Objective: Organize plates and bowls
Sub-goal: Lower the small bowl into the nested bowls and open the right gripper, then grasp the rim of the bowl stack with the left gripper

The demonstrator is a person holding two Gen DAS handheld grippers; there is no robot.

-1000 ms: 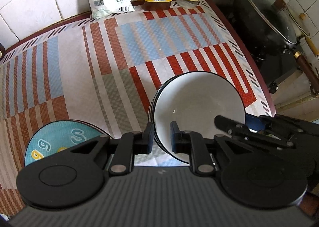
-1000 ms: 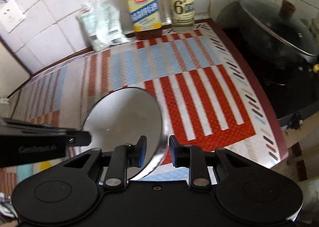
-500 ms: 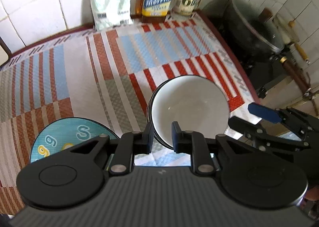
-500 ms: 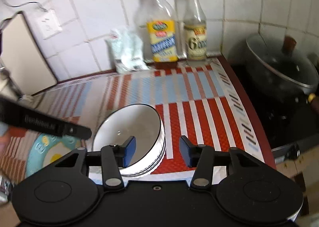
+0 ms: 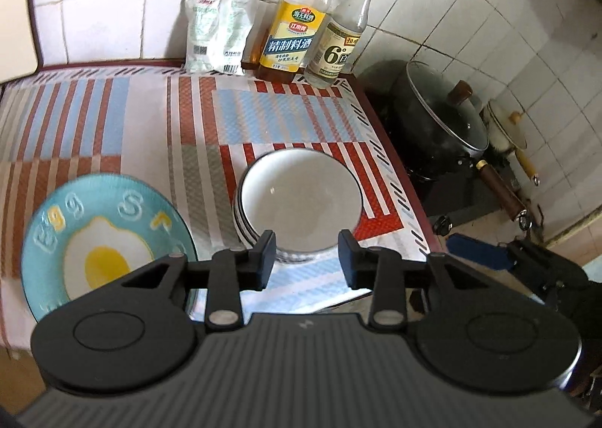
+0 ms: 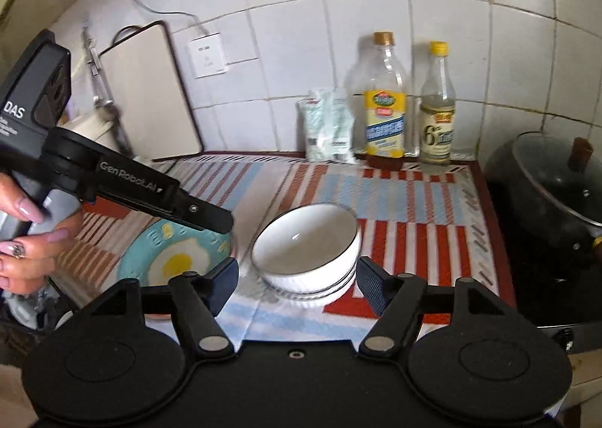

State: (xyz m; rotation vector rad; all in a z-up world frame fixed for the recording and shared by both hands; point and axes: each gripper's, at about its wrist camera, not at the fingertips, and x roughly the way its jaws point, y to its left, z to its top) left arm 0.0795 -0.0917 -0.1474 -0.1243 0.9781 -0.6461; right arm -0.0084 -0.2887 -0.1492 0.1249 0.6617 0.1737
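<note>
On the striped mat (image 5: 143,127) near the counter's front edge sat the stack of white bowls (image 5: 301,202), nested and upright, with the blue egg plate (image 5: 105,232) just beside it to the left, the two apart. We held the left gripper (image 5: 306,258) above the near rim of the bowls; its jaws were opening, a moderate gap between the pads, and nothing was clamped between them. The bowls' rim showed through the gap from our left wrist view, but the pads did not press on it. Our right gripper (image 6: 297,285) hung on the near side of the same stack, its jaws also opening and already spread wider than the left's, with the bowls seen between the fingers (image 6: 370,287) yet untouched and free. Our left hand (image 6: 26,239) gripped the left tool's handle. Against the tiled wall stood two bottles (image 5: 297,36) and a white packet (image 5: 218,36).
</note>
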